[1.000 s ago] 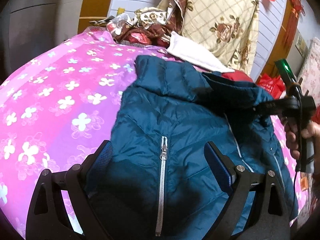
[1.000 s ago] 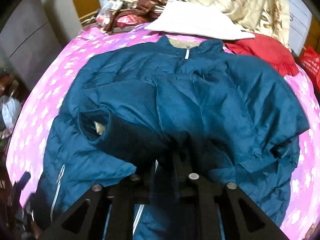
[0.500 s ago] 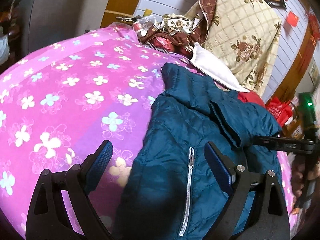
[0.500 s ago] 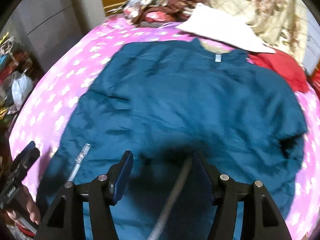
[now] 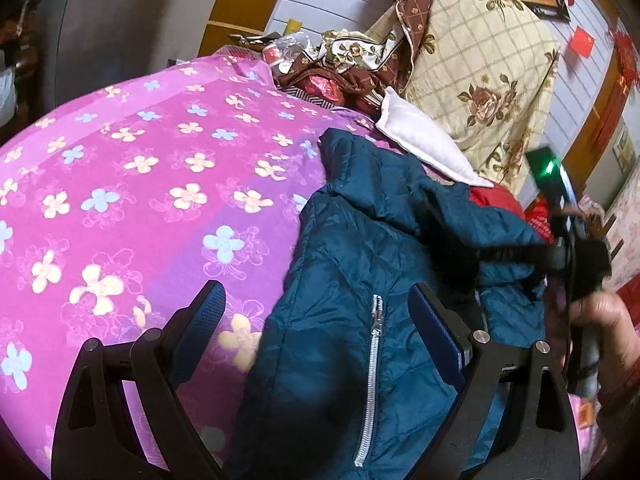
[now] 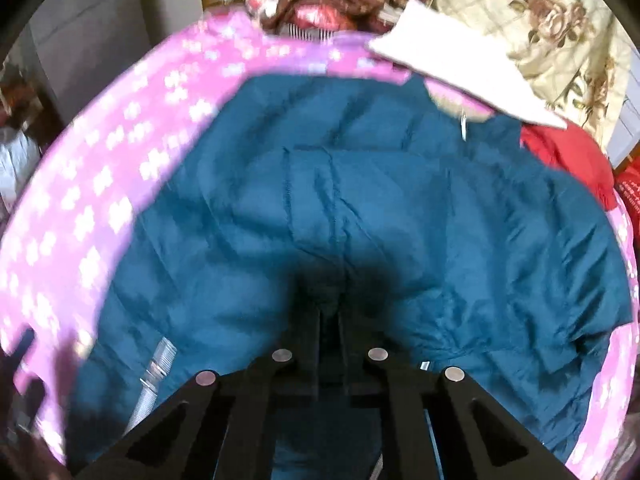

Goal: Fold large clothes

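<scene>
One teal puffer jacket lies spread on the pink floral bedspread, its collar toward the white pillow. Left gripper: fingers spread wide over the silver pocket zipper, gripping nothing. Right gripper: fingers pressed together on a fold of the jacket; the view is blurred.
</scene>
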